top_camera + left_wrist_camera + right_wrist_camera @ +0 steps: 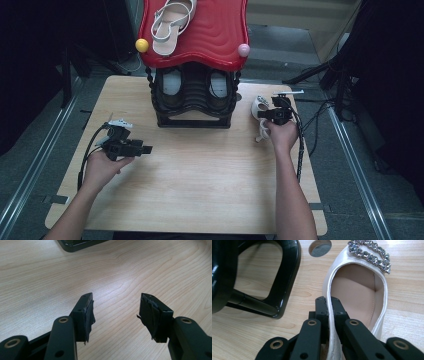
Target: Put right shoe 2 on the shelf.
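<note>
At the right edge of the wooden surface (200, 165), the right hand-held gripper (329, 302) is clamped on the side wall of a white peep-toe shoe (359, 295), one jaw inside the opening and one outside, so the thin upper is pinched between them; that grip on the rim suits lifting the shoe without crushing its rhinestone buckle (369, 252) at the toe. The shoe lies on the surface just beside the black lower tier of the shoe rack (194, 97), which already holds a pair, while the red top shelf (210, 30) carries a single white strappy sandal (172, 22); I judge the held shoe is meant to join its mate up there. Well apart, near the left edge, the left hand-held gripper (116, 312) hangs over bare wood with its jaws spread and nothing between them, apparently waiting its turn.
</note>
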`<state>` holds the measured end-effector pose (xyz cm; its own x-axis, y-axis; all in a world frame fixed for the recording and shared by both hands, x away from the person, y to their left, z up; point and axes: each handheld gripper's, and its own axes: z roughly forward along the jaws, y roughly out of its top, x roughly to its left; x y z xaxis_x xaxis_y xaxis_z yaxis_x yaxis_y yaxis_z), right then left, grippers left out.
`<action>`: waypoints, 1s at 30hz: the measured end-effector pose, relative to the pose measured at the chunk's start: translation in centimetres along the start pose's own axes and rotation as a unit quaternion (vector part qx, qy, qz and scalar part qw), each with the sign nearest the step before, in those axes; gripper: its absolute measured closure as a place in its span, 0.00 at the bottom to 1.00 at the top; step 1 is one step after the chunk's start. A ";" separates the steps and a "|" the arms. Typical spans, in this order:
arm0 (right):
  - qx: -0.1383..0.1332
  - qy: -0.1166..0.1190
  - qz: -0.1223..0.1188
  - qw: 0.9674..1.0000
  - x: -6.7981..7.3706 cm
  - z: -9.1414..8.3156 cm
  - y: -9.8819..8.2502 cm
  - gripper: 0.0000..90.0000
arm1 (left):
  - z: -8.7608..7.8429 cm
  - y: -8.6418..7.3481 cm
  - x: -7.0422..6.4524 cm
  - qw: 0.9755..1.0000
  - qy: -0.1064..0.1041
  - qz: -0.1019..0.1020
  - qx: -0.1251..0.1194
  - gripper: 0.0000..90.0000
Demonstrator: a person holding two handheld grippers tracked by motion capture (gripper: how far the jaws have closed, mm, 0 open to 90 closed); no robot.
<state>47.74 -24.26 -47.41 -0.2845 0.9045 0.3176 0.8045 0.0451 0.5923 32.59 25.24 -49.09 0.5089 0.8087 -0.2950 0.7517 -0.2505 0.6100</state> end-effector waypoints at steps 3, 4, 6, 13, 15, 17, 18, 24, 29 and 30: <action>-0.005 0.000 -0.007 1.000 0.2 -0.4 0.2 0.98 | 0.1 0.0 0.1 1.000 0.000 0.000 0.001 0.50; -0.008 0.003 -0.007 1.000 0.2 -0.5 0.2 0.98 | 0.1 0.0 0.1 1.000 0.000 -0.001 0.000 0.50; -0.009 0.007 -0.004 1.000 0.3 -0.7 0.3 0.98 | 0.1 0.0 0.1 1.000 0.000 -0.001 0.001 0.50; -0.002 0.002 -0.012 1.000 0.6 -1.0 0.4 0.98 | 0.0 0.1 0.0 1.000 -0.006 -0.003 -0.002 0.50; -0.004 0.003 -0.013 1.000 0.6 -1.1 0.5 0.98 | 0.1 0.1 0.0 1.000 -0.007 -0.002 -0.001 0.50; -0.001 0.004 -0.011 1.000 0.6 -1.3 0.7 0.98 | 0.2 0.1 0.0 1.000 -0.006 -0.002 -0.001 0.50; 0.004 0.001 -0.012 1.000 0.7 -1.3 0.8 0.98 | 0.2 0.2 0.0 1.000 -0.007 -0.002 0.000 0.50; -0.007 0.000 -0.025 1.000 1.6 -2.0 1.8 0.98 | 0.2 0.3 0.1 1.000 -0.012 -0.005 -0.002 0.50; 0.000 0.004 -0.025 1.000 2.2 -2.5 2.6 0.98 | 0.3 0.4 0.2 1.000 -0.013 -0.004 0.001 0.50; -0.001 0.009 -0.023 1.000 2.3 -2.6 2.7 0.98 | 0.3 0.4 0.2 1.000 -0.013 -0.003 0.002 0.50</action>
<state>47.94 -23.18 -43.16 -0.3302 0.8941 0.3025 0.7890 0.0856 0.6083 33.11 25.10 -49.12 0.5149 0.7961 -0.3179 0.7563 -0.2474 0.6056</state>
